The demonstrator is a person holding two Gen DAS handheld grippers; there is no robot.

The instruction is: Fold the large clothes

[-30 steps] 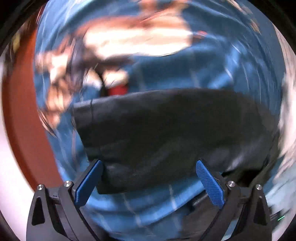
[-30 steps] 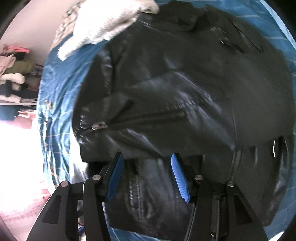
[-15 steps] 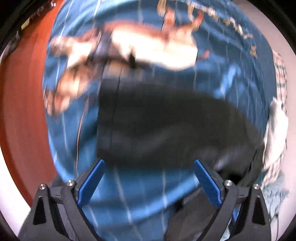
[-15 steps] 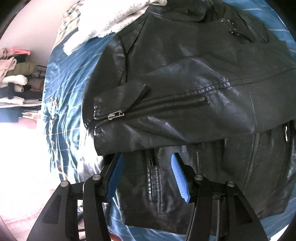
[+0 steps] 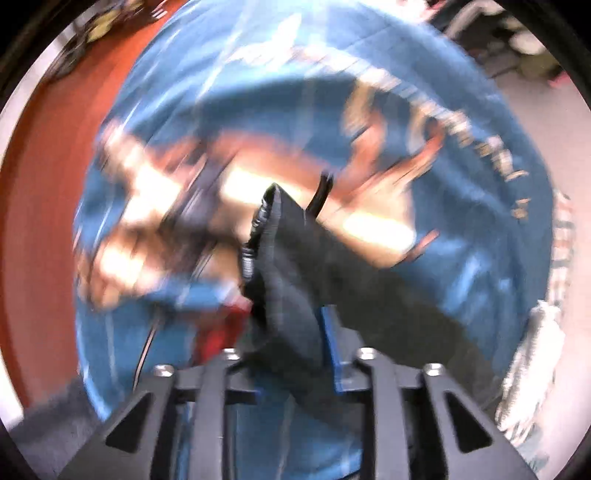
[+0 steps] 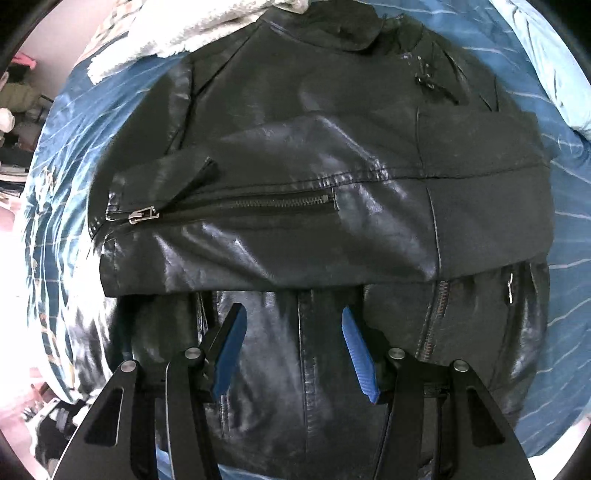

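Observation:
A black leather jacket [image 6: 332,184] lies front up on a blue patterned bedspread [image 6: 62,155]. One sleeve [image 6: 280,229] with a zipped cuff is folded across its chest. My right gripper [image 6: 291,343] is open and hovers above the jacket's lower front, holding nothing. In the left wrist view my left gripper [image 5: 288,332] is shut on the cuff of the other black sleeve [image 5: 288,266], which stands up between the blue pads, lifted off the bedspread [image 5: 461,155]. That view is motion-blurred.
A white fleecy garment [image 6: 177,33] lies at the jacket's collar end and also shows in the left wrist view [image 5: 532,354]. A red-brown floor [image 5: 48,155] lies beyond the bed edge. Piled clothes [image 6: 14,103] sit at the far left.
My left gripper went from open above the flat black sleeve to shut on its cuff and lifted it. My right gripper stayed open while the jacket view steadied.

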